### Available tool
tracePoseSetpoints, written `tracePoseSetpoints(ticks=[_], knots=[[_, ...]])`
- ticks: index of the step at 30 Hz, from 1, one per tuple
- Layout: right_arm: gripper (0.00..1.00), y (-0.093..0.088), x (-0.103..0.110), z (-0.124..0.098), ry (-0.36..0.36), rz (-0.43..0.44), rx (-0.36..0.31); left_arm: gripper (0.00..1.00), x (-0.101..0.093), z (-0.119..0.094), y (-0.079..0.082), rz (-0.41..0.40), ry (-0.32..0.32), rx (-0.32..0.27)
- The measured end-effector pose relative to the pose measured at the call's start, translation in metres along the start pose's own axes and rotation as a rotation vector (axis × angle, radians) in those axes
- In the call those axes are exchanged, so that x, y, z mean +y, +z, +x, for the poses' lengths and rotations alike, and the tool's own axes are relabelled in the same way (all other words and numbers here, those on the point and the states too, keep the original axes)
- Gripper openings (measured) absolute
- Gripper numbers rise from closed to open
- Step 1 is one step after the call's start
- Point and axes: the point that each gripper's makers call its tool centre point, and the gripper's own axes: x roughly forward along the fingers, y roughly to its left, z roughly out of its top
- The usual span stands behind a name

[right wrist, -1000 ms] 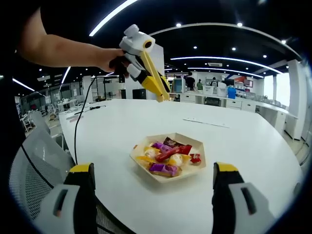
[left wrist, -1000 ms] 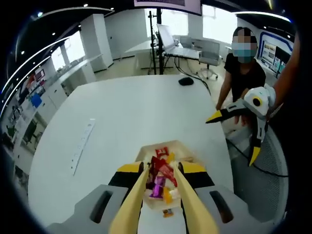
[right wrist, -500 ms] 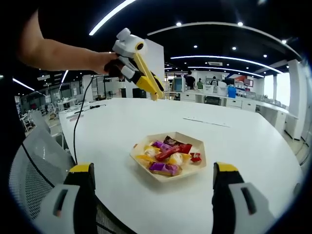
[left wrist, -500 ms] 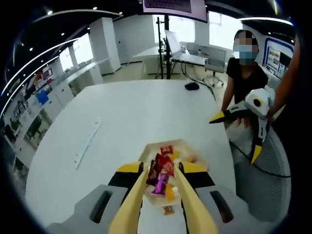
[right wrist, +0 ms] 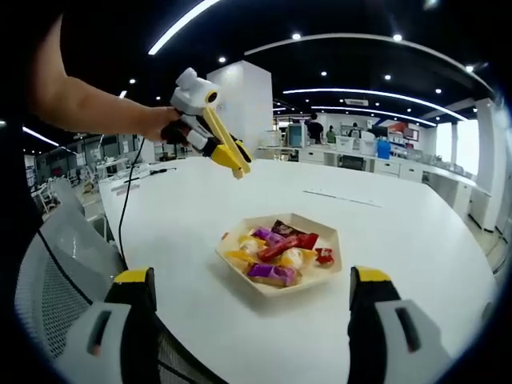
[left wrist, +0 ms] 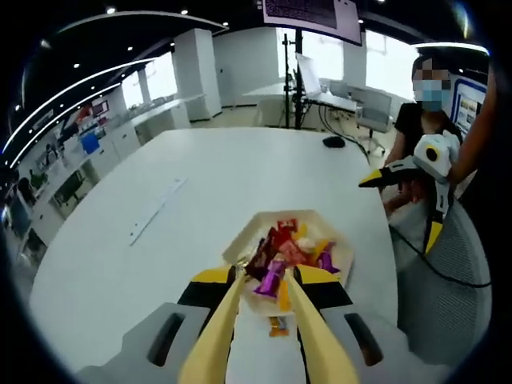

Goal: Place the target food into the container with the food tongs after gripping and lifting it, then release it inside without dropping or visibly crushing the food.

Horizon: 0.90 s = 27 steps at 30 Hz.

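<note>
Since earlier my left gripper [right wrist: 234, 166], tongs pressed together, swings aside; approach step—next, spread over tray [right wrist: 240, 276] candies [right wrist: 276, 250].

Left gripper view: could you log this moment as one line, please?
left gripper: raised, shut | right gripper: open | tray: full of candies

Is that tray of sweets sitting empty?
No, the tray holds a heap of wrapped candies in purple, red and yellow.
</note>
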Motion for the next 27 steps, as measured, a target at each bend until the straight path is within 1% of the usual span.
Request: tracePoseSetpoints(ticks=[2,4,9,11,15,18,22,27], knots=[[0.99,-0.001,0.000,0.001,0.002,-0.001,0.002,0.25,0.001,0.000,-0.011,-0.009,0.013,0.004],[0.99,0.000,0.001,0.000,0.003,-0.003,0.002,0.25,0.001,0.000,-0.018,-0.023,0.024,0.001],[1.00,0.004,-0.001,-0.001,-0.008,-0.011,-0.016,0.25,-0.002,0.007,-0.046,-0.059,0.060,-0.008],[1.00,0.004,-0.001,-0.001,-0.007,-0.014,-0.017,0.25,-0.004,0.008,-0.053,-0.064,0.070,-0.014],[1.00,0.004,0.000,-0.001,-0.002,-0.011,-0.016,0.25,-0.005,0.012,-0.066,-0.057,0.074,-0.014],[1.00,0.003,0.000,0.000,0.000,-0.010,-0.017,0.25,-0.007,0.015,-0.072,-0.036,0.077,-0.011],[1.00,0.002,0.002,0.000,0.008,-0.012,-0.008,0.25,-0.010,0.024,-0.085,-0.054,0.082,-0.013],[1.00,0.002,0.000,0.000,0.000,-0.002,-0.009,0.25,-0.012,0.033,-0.095,-0.066,0.091,-0.007]])
